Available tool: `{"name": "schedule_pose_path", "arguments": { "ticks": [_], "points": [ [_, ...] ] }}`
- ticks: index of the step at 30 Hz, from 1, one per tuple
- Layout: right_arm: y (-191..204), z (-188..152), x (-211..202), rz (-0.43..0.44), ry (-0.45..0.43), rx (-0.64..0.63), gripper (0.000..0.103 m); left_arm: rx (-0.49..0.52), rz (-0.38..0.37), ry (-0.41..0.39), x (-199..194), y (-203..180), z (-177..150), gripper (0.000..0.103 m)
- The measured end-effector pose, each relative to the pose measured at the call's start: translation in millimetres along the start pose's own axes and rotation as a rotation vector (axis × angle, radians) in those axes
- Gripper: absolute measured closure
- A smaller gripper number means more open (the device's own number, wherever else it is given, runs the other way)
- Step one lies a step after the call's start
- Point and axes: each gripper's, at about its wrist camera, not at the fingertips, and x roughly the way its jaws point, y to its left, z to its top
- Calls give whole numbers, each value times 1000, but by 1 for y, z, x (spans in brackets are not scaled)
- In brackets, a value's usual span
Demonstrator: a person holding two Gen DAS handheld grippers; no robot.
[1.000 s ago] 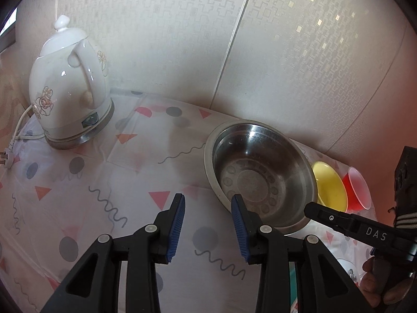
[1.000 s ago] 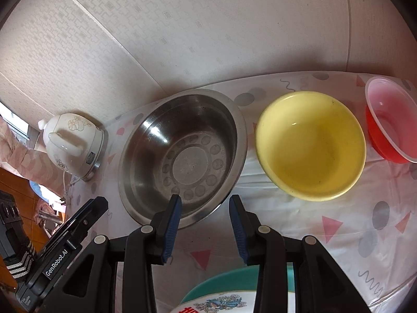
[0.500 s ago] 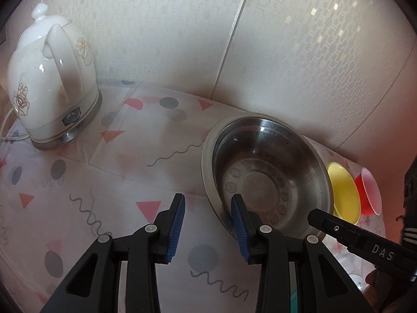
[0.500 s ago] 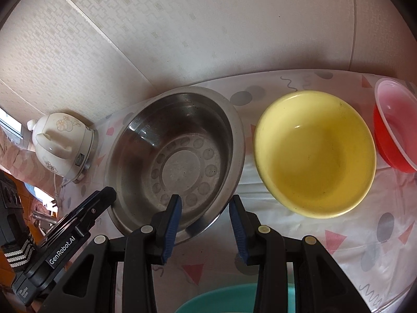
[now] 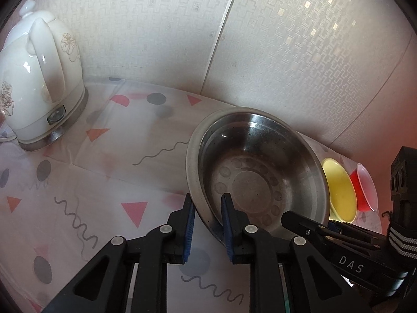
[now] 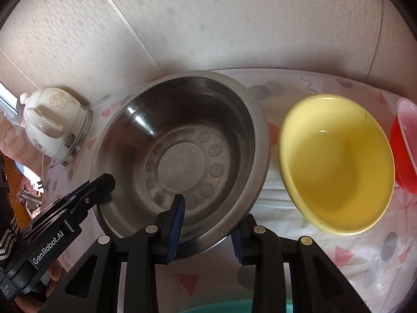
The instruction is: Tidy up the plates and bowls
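We see the table (image 5: pixel 86 172), under a translucent cover printed with triangles, dots and squiggles, set against a patterned wall (image 5: pixel 286 52). On it, the largest vessel is a stainless steel bowl (image 6: pixel 182 156), standing between a white electric kettle (image 5: pixel 39 83) at the left and a yellow bowl (image 6: pixel 336 164) just beside it at the right; a red bowl (image 6: pixel 404 151), cut off by the frame edge, comes next.

Both grippers straddle the near rim of the steel bowl. The left gripper (image 5: pixel 207 208) has one blue pad outside the wall and one inside; its jaws are closing, nearly together, on the rim at the bowl's left side. The right gripper (image 6: pixel 208 219) has its left finger inside the bowl and its right finger outside, partly hidden behind the rim; its jaws are closing too, yet we cannot tell whether both pads press the metal.

A teal object (image 6: pixel 224 307) shows only as a sliver at the bottom edge of the right wrist view.
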Motion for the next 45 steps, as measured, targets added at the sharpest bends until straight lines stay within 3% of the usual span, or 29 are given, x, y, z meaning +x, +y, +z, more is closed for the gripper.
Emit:
{"name": "schedule_pose_path", "arguments": {
  "ticks": [11,29,37,45],
  "points": [
    [22,-17,-5,14,19,-75,70,-6,18,-16,-24,14,-27,81],
    [99,-95,-26,140,121,-313,70,-110,91,-53,-112,77,-129,78],
    [122,-119,-24,125,151,-403,66,-155,104,-40,-127,92,-158,77],
    [122,-131,-37,39,143,-454,63,-164,165,-57,-137,92,-165,79]
  ]
}}
